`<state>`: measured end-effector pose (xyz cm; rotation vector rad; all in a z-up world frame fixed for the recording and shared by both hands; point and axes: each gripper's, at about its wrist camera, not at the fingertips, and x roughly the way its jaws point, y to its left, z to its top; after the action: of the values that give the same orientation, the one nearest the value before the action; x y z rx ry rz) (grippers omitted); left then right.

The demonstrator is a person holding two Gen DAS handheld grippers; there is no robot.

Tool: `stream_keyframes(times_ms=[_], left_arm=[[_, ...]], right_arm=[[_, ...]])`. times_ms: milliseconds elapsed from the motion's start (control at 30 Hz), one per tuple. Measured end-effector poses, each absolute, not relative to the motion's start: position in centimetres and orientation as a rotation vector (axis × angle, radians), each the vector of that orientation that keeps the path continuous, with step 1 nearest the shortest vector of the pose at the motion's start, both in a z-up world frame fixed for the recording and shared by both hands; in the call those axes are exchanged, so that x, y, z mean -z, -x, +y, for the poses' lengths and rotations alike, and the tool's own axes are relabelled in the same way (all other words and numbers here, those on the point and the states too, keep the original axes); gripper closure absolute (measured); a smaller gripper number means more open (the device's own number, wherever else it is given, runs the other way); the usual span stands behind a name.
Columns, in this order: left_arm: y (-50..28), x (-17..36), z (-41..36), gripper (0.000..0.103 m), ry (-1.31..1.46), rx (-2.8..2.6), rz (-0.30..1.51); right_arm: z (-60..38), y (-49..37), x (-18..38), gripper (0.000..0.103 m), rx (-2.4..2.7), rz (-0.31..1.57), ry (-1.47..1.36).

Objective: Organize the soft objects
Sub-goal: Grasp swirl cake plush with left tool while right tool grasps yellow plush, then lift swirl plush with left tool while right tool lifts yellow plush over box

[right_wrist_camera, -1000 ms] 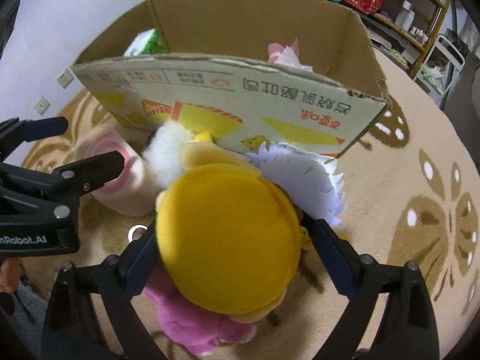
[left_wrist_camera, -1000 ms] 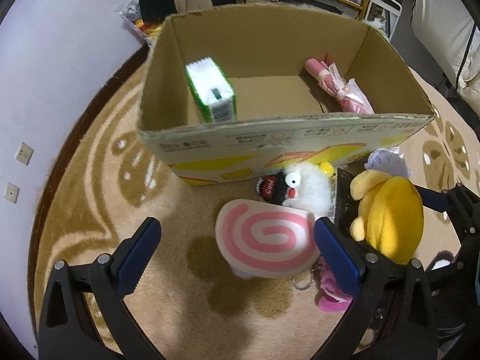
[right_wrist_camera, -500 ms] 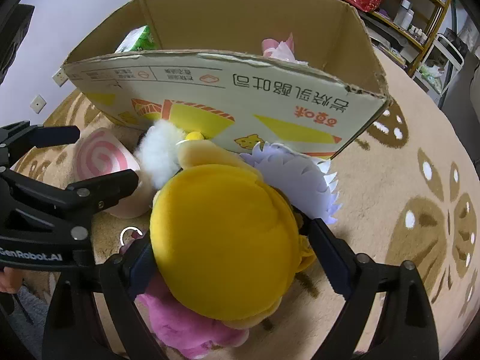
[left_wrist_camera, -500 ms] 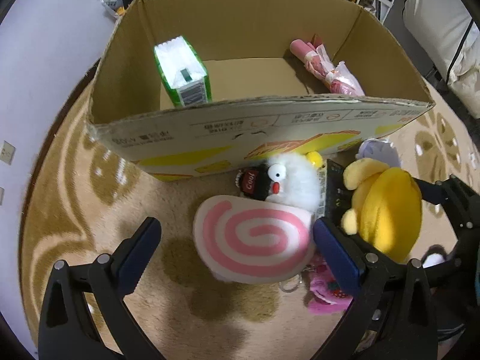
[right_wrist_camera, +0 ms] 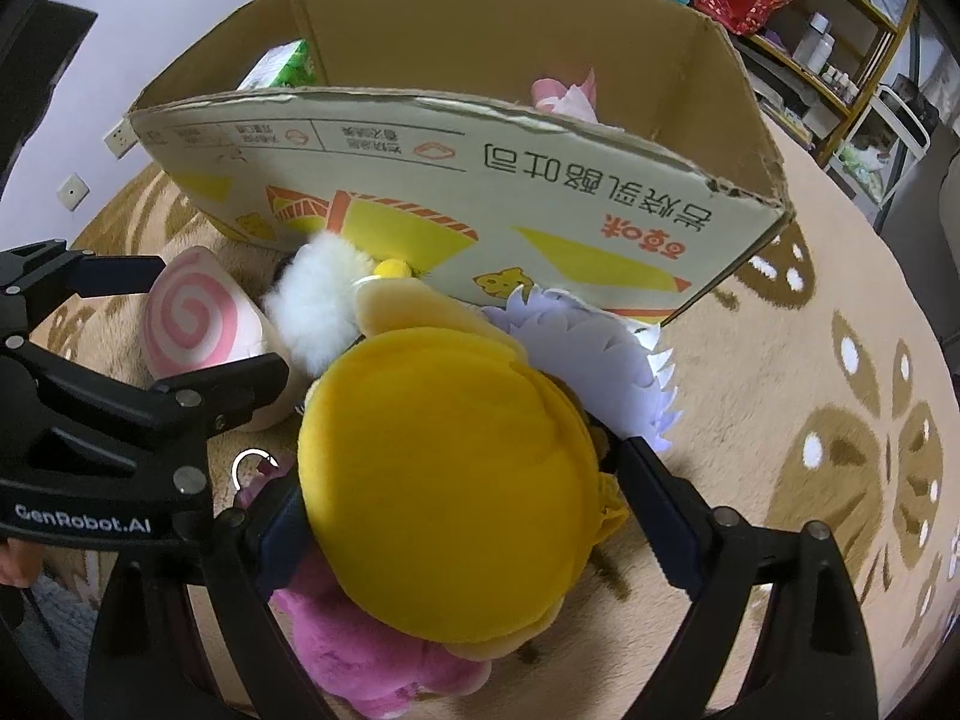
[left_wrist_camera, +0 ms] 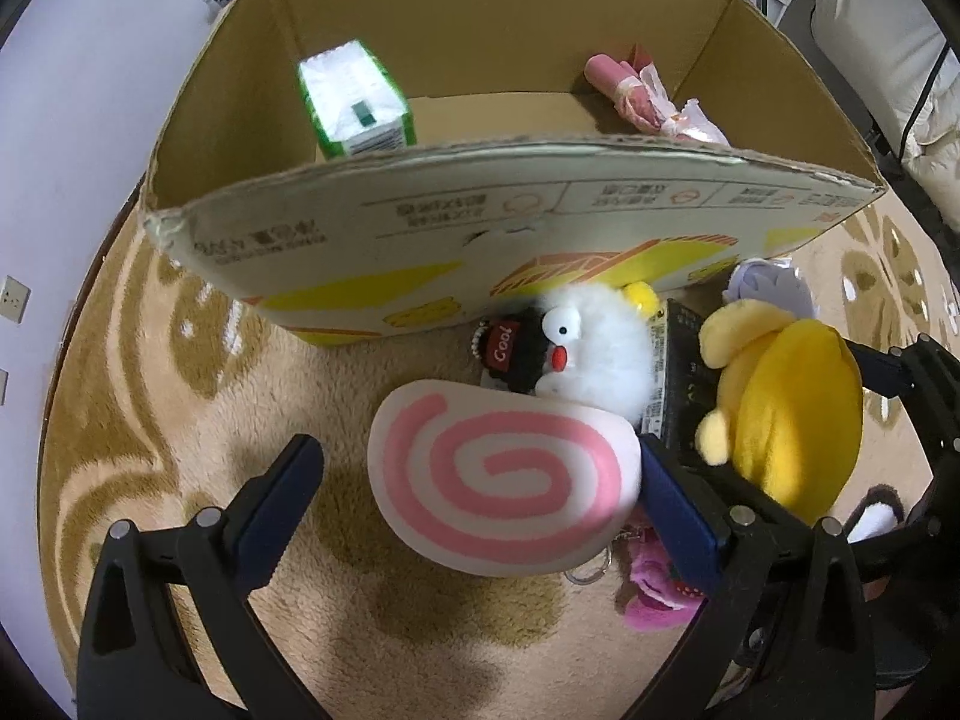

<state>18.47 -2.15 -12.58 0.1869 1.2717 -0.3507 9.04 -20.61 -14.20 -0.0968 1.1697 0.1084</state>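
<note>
Left tongs: my left gripper (left_wrist_camera: 480, 480) points steeply down over the pink-and-white spiral cushion (left_wrist_camera: 501, 480); its jaws stand wide and have just been closing a little, the right pad touching the cushion's edge, the left pad still clear of it.
Right tongs: my right gripper (right_wrist_camera: 462, 510) also points steeply down, its jaws wide around the yellow plush (right_wrist_camera: 444, 492); I cannot tell whether the pads press on it.
Cushion: flat, smooth disc lying on the rug (left_wrist_camera: 150, 420), just in front of the cardboard box (left_wrist_camera: 420, 234).
Yellow plush: round, velvety, lying on a magenta plush (right_wrist_camera: 366, 654).
Fluffy toy: white fuzzy ball (left_wrist_camera: 600, 354) with a black face patch, between cushion and box.
Lilac piece: spiky-edged, soft-looking (right_wrist_camera: 594, 360), touching the box wall.
Box contents: green-and-white pack (left_wrist_camera: 354, 102) upright at left; pink wrapped bundle (left_wrist_camera: 642, 96) at right.
Rug: deep-piled, beige with brown swirls.
</note>
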Motion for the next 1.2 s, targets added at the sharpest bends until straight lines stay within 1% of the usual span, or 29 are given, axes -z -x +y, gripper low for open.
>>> stream_keyframes(times_ms=[33,67,133,167,233,333,567,600,733,867,1000,1133,1200], left_arm=[[-18.6,12.5,-2.1,0.013,-0.183,0.357,1.271],[-18.5,12.4,-2.1,0.016,-0.174,0.374,1.274],[-18.4,12.4,-2.1,0.026,-0.162,0.394,1.277],[-18.2,12.4,-2.2,0.027,-0.17,0.39,1.268],[-18.0,12.2,-2.3,0.035,-0.171,0.396,1.258],[-17.6,11.8,-1.2,0.04,-0.121,0.383,1.26],[-16.0,10.8,-0.1,0.047,-0.131,0.323,1.241],[-17.0,11.5,0.5,0.047,-0.127,0.32,1.242],[-16.2,11.8,1.1,0.05,-0.107,0.303,1.24],[-15.5,11.4,1.6,0.055,-0.111,0.284,1.23],[-14.1,11.4,1.8,0.055,-0.133,0.239,1.222],[-14.0,11.5,1.4,0.06,-0.137,0.22,1.214],[-13.8,11.3,1.3,0.061,-0.146,0.201,1.202]], right_arm=[[-20.5,-9.0,14.1,0.007,-0.108,1.165,0.101],[-20.5,-9.0,14.0,0.008,-0.108,1.161,0.106],[-20.4,-8.8,13.6,0.012,-0.109,1.149,0.115],[-20.4,-8.8,13.5,0.014,-0.111,1.144,0.117],[-20.5,-8.9,13.1,0.019,-0.115,1.138,0.114],[-20.5,-8.6,12.8,0.022,-0.121,1.128,0.109],[-21.1,-7.9,12.4,0.022,-0.129,1.135,0.036],[-21.4,-7.9,12.4,0.022,-0.128,1.136,0.033],[-22.1,-7.6,11.9,0.023,-0.128,1.123,-0.001],[-22.8,-6.9,10.8,0.023,-0.125,1.093,-0.031],[-23.8,-6.6,9.7,0.023,-0.121,1.062,-0.056],[-24.4,-6.0,8.8,0.023,-0.113,1.037,-0.084],[-24.5,-5.7,8.4,0.023,-0.113,1.025,-0.098]])
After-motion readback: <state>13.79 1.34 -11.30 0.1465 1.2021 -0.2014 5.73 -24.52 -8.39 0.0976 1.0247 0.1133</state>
